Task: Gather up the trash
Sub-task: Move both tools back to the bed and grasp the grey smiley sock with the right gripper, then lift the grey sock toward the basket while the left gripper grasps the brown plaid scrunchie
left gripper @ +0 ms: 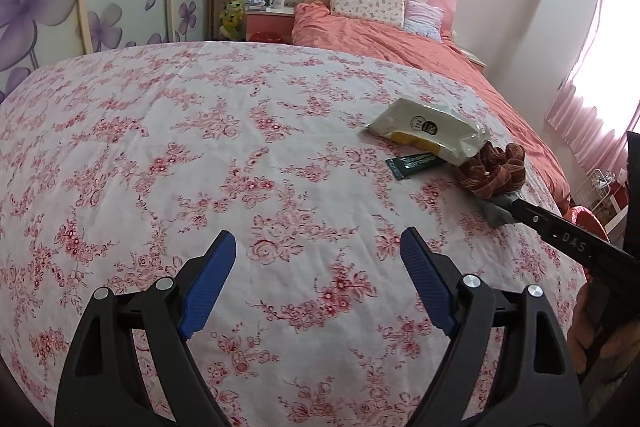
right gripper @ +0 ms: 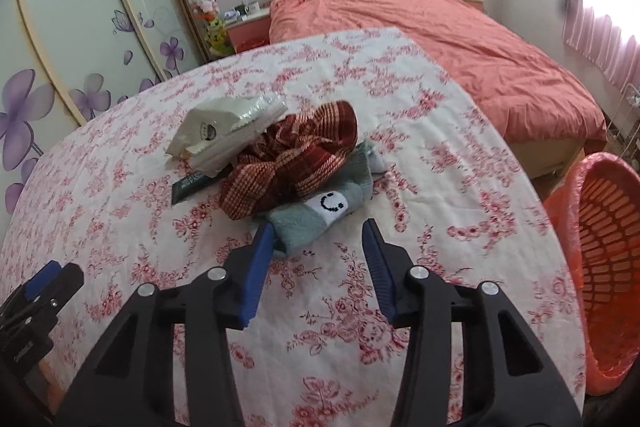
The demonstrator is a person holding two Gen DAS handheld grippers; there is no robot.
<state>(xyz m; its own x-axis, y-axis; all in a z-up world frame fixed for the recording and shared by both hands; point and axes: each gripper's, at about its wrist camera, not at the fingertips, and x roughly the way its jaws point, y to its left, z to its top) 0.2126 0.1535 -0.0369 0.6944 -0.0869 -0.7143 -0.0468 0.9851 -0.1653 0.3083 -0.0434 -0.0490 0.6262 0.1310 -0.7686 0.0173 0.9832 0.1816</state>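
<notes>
A cream-white crumpled wrapper (left gripper: 430, 129) (right gripper: 224, 131) lies on the floral tablecloth (left gripper: 240, 147), and a dark green sachet (left gripper: 414, 165) (right gripper: 188, 185) lies flat beside it. A brown plaid cloth (right gripper: 292, 159) is bunched against the wrapper, on top of a grey-green sock with a smiley face (right gripper: 320, 211). My right gripper (right gripper: 318, 231) hovers at the sock's near end. Its jaws stand partly open, the left pad beside the sock's corner, and nothing is pinched. My left gripper (left gripper: 318, 247) stands wide open over bare cloth, left of the pile, holding nothing.
An orange slatted basket (right gripper: 608, 267) stands past the table's right edge. A bed with an orange quilt (right gripper: 460, 39) fills the room behind. Wardrobe doors with purple flowers (left gripper: 40, 7) line the left wall. A hand (left gripper: 592, 331) shows at the right edge of the left wrist view.
</notes>
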